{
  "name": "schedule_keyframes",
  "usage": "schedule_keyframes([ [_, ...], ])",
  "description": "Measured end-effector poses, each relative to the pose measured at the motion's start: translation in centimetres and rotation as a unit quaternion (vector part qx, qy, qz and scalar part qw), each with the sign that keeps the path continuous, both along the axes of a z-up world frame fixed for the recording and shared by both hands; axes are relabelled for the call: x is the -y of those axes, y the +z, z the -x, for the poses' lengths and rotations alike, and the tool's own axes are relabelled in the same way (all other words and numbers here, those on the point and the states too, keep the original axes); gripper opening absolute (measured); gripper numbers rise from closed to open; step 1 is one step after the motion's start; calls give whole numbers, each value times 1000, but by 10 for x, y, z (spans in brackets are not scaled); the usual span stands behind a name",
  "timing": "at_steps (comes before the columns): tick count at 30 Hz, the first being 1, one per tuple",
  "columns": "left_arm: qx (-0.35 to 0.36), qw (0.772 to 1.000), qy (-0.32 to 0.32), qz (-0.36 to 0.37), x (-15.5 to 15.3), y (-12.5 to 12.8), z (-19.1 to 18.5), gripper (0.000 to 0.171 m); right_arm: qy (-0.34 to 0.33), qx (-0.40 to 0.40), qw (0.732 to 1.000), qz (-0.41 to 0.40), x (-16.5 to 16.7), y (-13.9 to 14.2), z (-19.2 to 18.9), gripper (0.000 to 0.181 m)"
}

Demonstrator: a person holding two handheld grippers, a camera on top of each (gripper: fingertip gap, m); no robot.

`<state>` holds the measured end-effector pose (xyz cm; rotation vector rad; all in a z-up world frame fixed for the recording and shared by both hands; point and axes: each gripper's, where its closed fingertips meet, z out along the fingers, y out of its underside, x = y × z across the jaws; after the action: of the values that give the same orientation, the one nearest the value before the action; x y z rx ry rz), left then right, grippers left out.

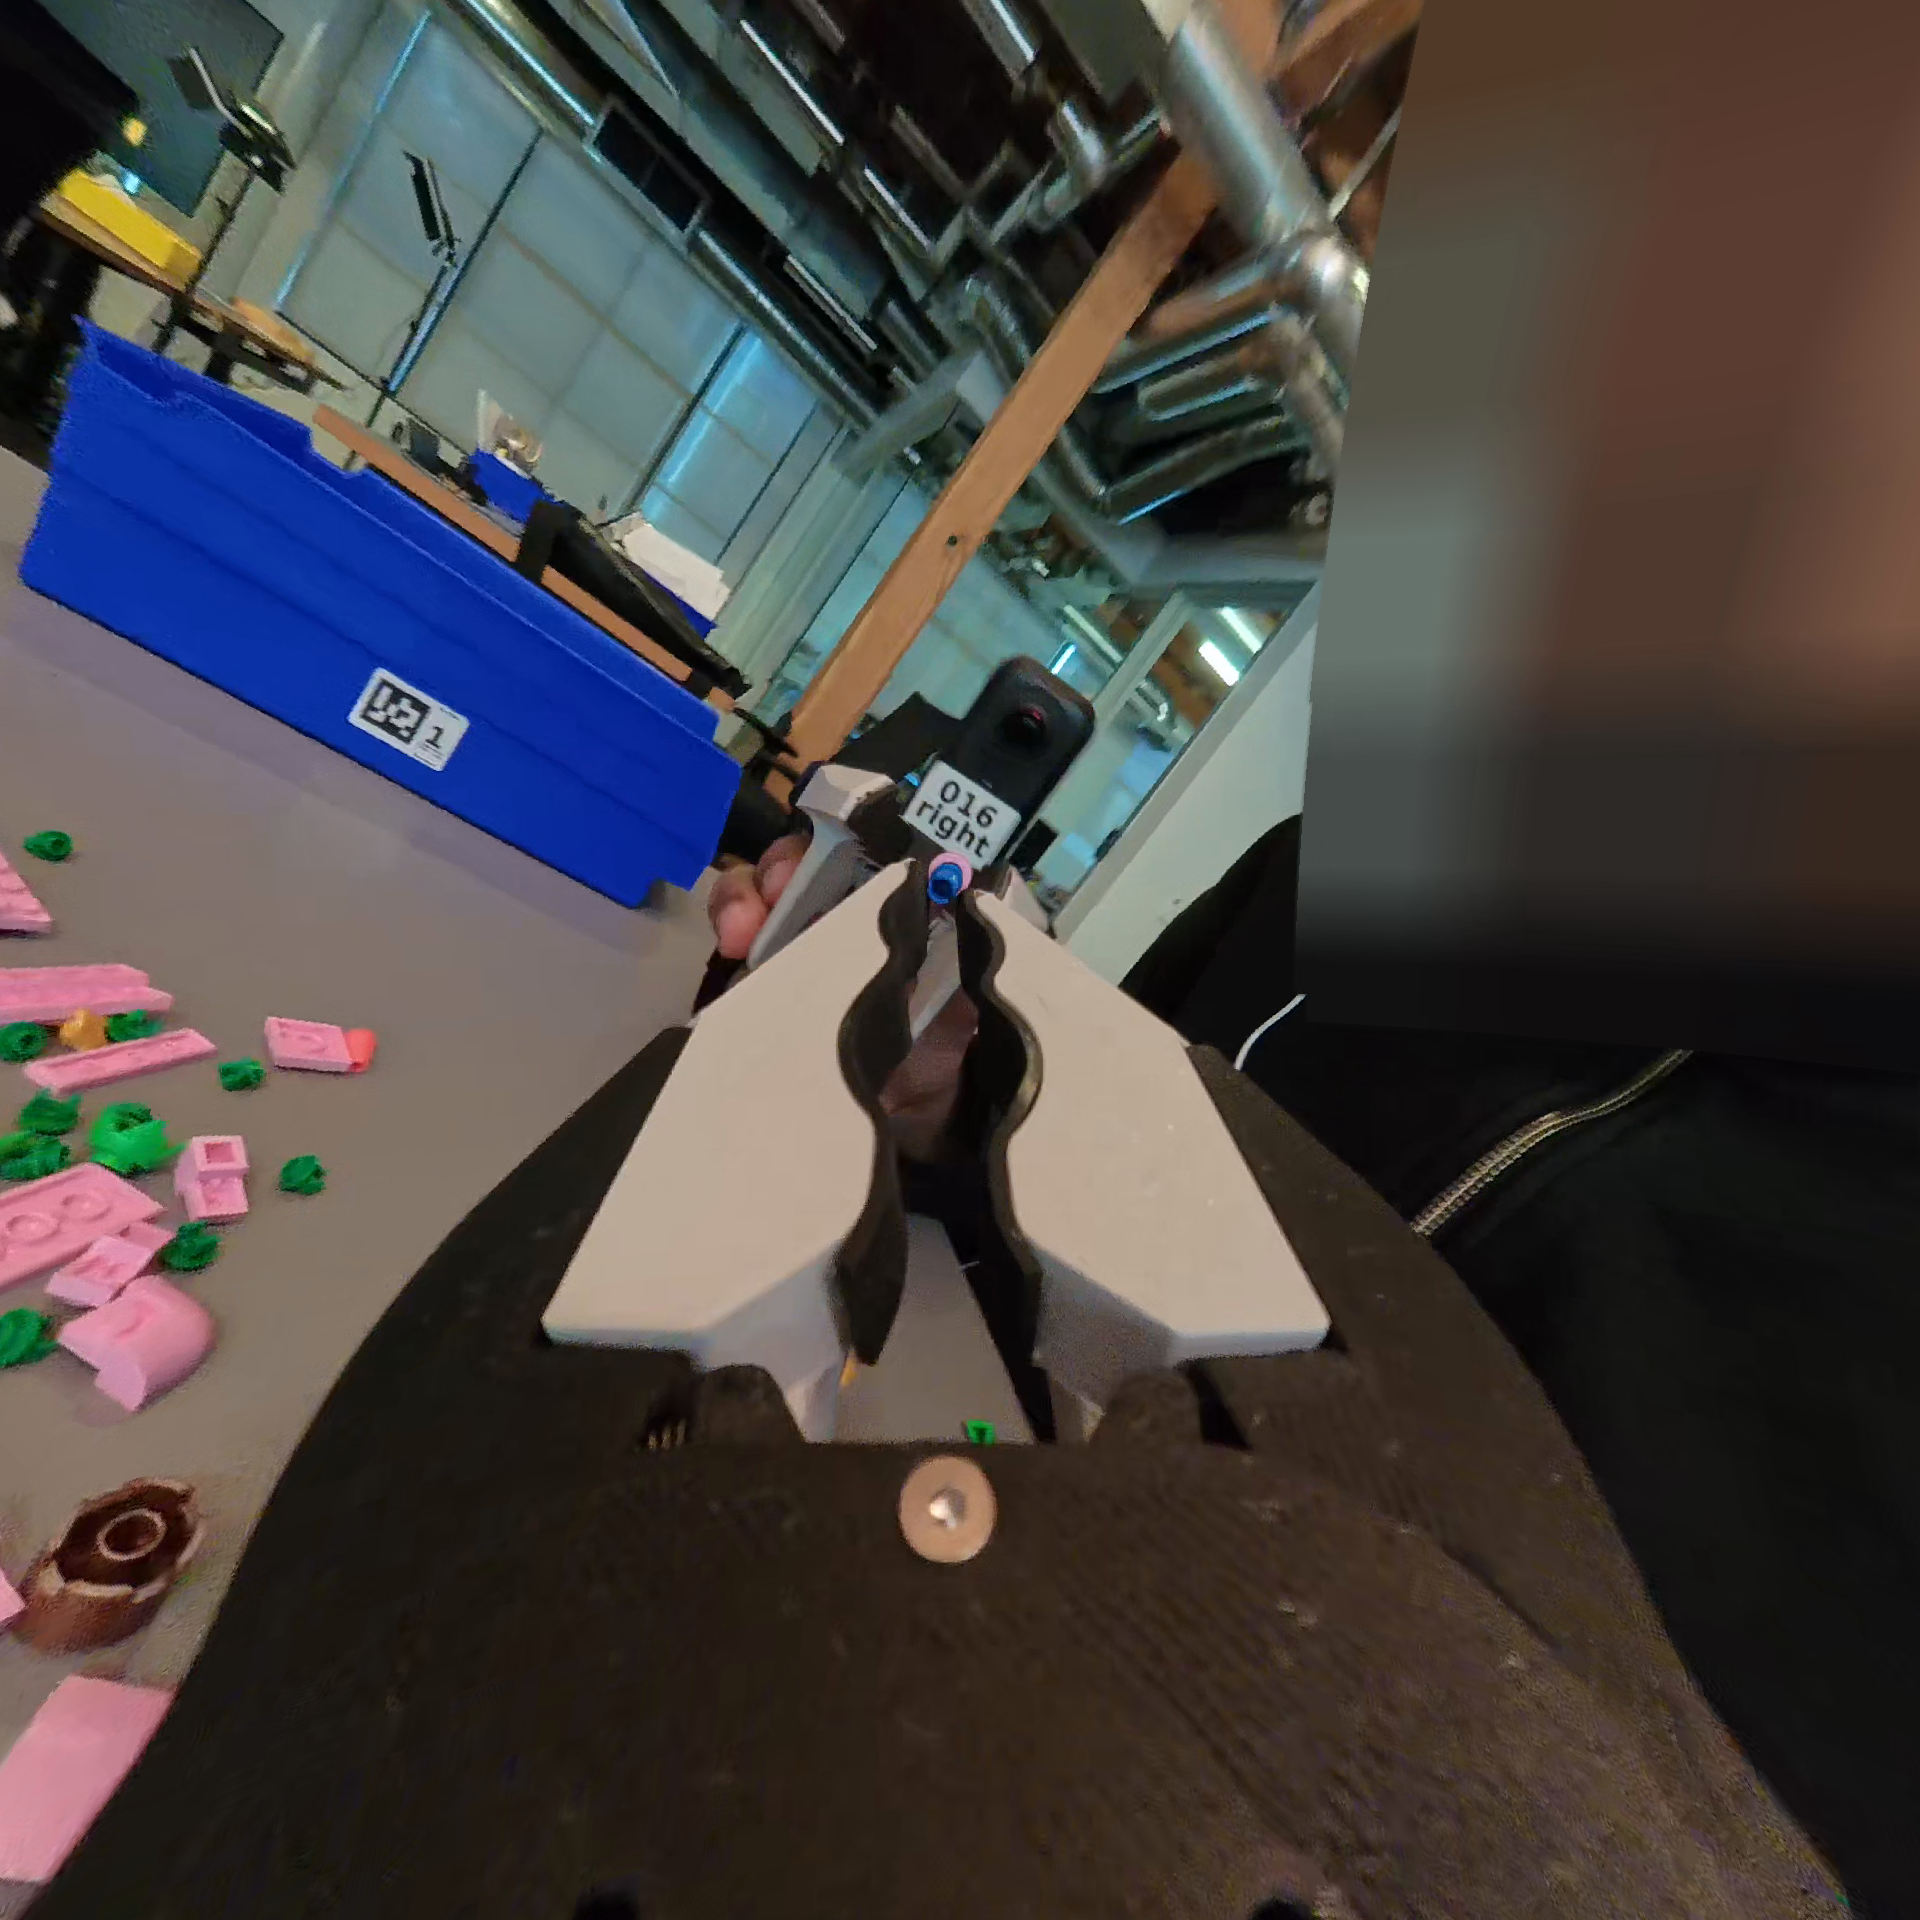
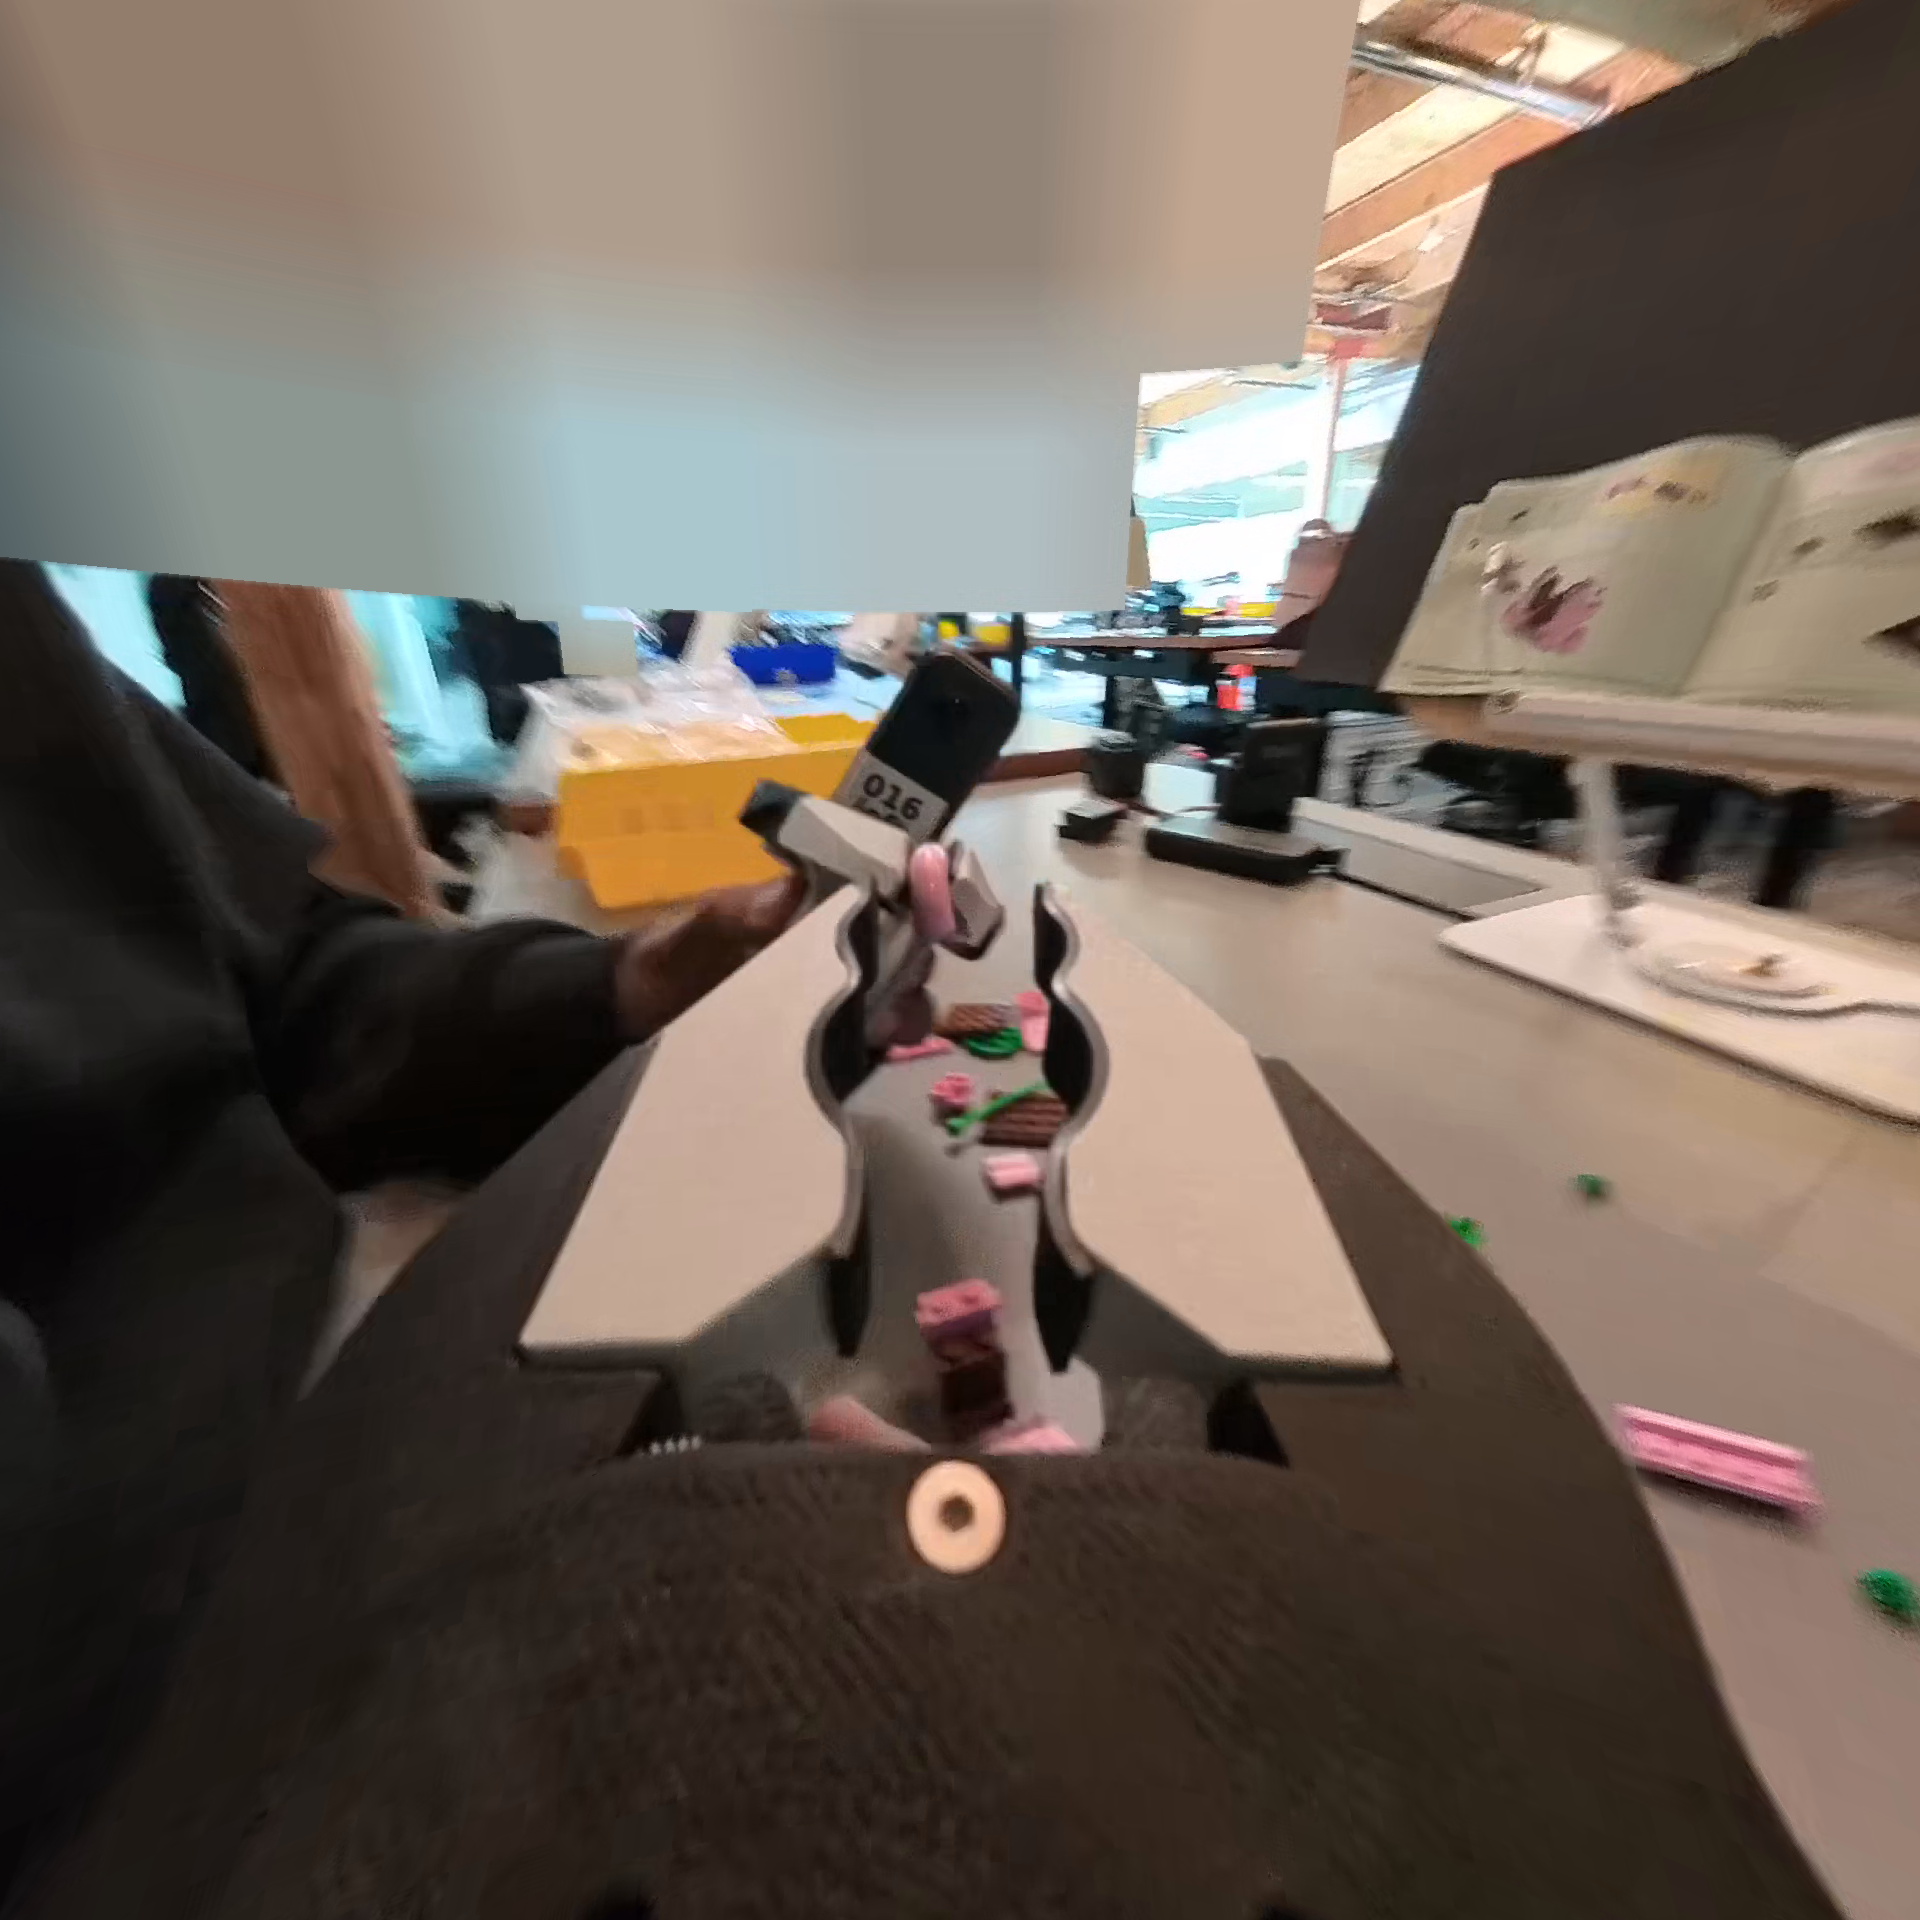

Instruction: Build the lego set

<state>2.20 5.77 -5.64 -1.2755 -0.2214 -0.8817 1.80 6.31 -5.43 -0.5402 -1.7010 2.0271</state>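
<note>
the left gripper (image 1: 943,891), centre of the left wrist view, has its fingers pinched shut on a small pink piece (image 1: 948,871) with a blue pin poking out at the very tips, lifted clear of the tabletop (image 1: 312,894) and aimed toward the right gripper (image 1: 831,831) just beyond, probably so the two tools can meet in the air and pass or mate the part. in the right wrist view the right gripper (image 2: 945,925) holds its fingers apart with nothing between them, the gap framing the left gripper's tips and the curved pink piece they carry just above centre; this looks like a readiness to receive or steady that part, though that is a guess. the rest of the lego set lies loose: pink plates and bricks (image 1: 94,1236) with green leaf bits along the left edge of the left view, a brown round piece (image 1: 109,1579) at lower left, and more pink, green and brown parts (image 2: 997,1091) seen through the open fingers. a blue bin (image 1: 343,623) sits at upper left, and an open instruction booklet (image 2: 1662,571) stands on a holder at upper right. large blurred patches cover much of both views, motion smear softens the pieces, and the held part's exact shape is hard to make out.
</note>
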Motion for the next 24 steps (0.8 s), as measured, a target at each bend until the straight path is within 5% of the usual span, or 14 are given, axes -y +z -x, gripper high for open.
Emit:
schedule_keyframes([
  [4,66,996,-55,8,-2,-5,-2,3,-85,-143,976,-141,6,-7,-6,38],
  [9,169,975,-138,46,-4,-19,-6,2,-135,-260,920,-260,14,-17,-12,22],
  [24,45,994,-90,43,-3,-11,-14,5,-59,-165,966,-190,11,-13,-16,0],
])
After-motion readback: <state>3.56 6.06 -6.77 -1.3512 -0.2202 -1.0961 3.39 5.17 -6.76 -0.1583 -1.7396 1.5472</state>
